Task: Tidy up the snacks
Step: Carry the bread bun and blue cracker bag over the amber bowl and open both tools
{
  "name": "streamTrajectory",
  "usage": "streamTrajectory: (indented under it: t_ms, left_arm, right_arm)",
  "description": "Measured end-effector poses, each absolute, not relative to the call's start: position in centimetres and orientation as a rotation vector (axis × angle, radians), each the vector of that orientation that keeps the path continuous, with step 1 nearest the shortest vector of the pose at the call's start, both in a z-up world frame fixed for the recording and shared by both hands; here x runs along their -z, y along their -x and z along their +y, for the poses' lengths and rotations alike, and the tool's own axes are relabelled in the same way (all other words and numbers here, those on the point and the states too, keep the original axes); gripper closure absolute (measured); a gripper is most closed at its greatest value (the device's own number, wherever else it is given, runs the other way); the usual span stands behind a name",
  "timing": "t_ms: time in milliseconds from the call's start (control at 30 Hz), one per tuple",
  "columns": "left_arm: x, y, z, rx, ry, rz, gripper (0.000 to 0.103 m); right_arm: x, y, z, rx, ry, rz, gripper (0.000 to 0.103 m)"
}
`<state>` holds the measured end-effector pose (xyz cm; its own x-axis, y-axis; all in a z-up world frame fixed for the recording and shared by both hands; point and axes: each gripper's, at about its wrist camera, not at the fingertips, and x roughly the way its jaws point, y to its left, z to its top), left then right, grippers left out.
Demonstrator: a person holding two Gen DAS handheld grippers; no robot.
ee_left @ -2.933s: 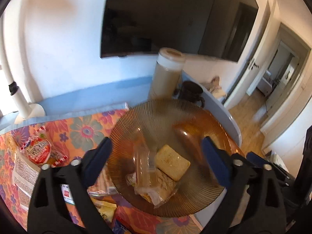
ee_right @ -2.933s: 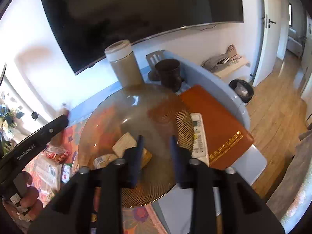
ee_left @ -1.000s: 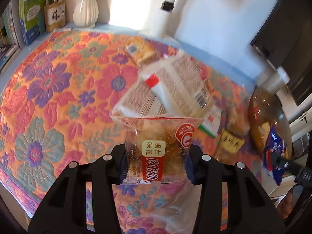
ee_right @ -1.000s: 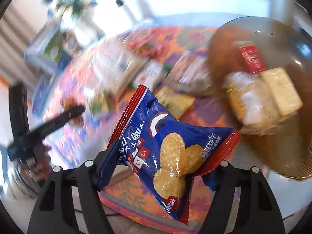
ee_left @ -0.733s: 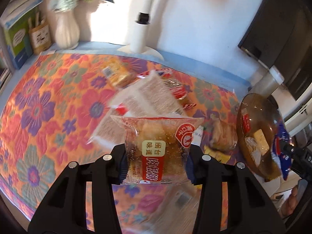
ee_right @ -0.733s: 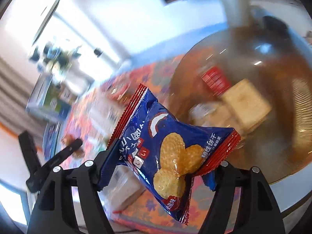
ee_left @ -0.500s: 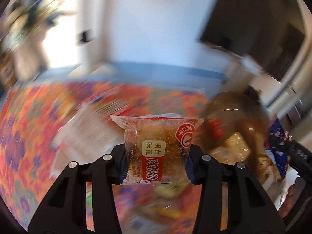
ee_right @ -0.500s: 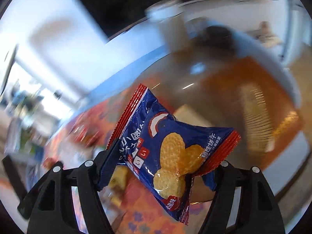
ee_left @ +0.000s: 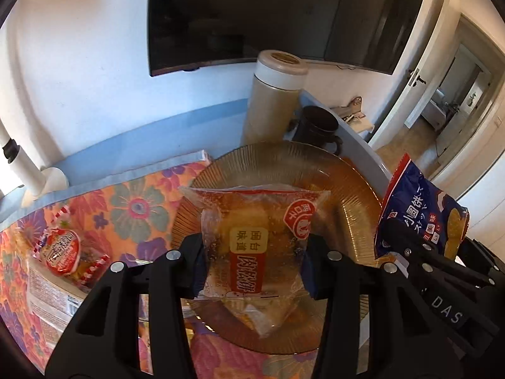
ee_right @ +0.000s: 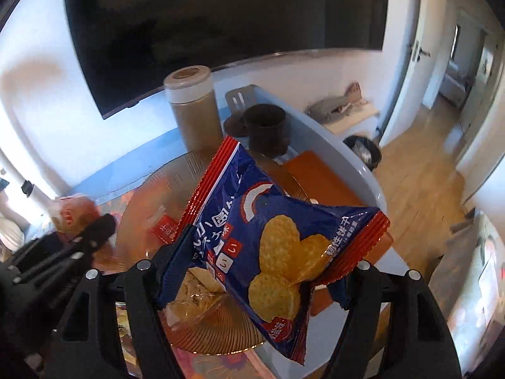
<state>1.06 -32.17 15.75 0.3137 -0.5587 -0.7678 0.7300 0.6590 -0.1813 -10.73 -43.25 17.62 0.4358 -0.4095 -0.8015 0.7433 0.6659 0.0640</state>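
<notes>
My left gripper (ee_left: 252, 262) is shut on a clear packet with a golden pastry and a red label (ee_left: 252, 240), held above the amber glass bowl (ee_left: 356, 195). My right gripper (ee_right: 262, 271) is shut on a blue and red cracker bag (ee_right: 271, 233), also over the bowl (ee_right: 205, 328). That bag (ee_left: 419, 218) hangs at the right edge of the left wrist view. The left gripper with its packet (ee_right: 74, 216) appears at the left of the right wrist view. Wrapped snacks lie in the bowl, mostly hidden behind the two packets.
A tall beige canister (ee_left: 274, 98) and a dark mug (ee_left: 315, 128) stand behind the bowl. More snack packets (ee_left: 60, 249) lie on the flowered cloth (ee_left: 135, 202) to the left. An orange book (ee_right: 325, 183) lies right of the bowl near the table's edge.
Both grippers swung from over the flowered cloth to above the amber bowl, each still holding its packet. The bowl, canister and mug came into the middle of both views.
</notes>
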Motion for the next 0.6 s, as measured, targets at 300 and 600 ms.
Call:
streamTrajectory:
  t_ms: [300,600]
  left_arm:
    - [-14.5,-1.4,-32.0,0.847,-0.209,0.971,0.056]
    - [-14.0,-1.9,-31.6,0.830,-0.201,0.995,0.056]
  right_arm:
    - [-16.9,11.1,-44.3,0.723,-0.507,0.876,0.031]
    - [-16.4,10.3,-43.4,0.693,-0.491,0.901,0.031]
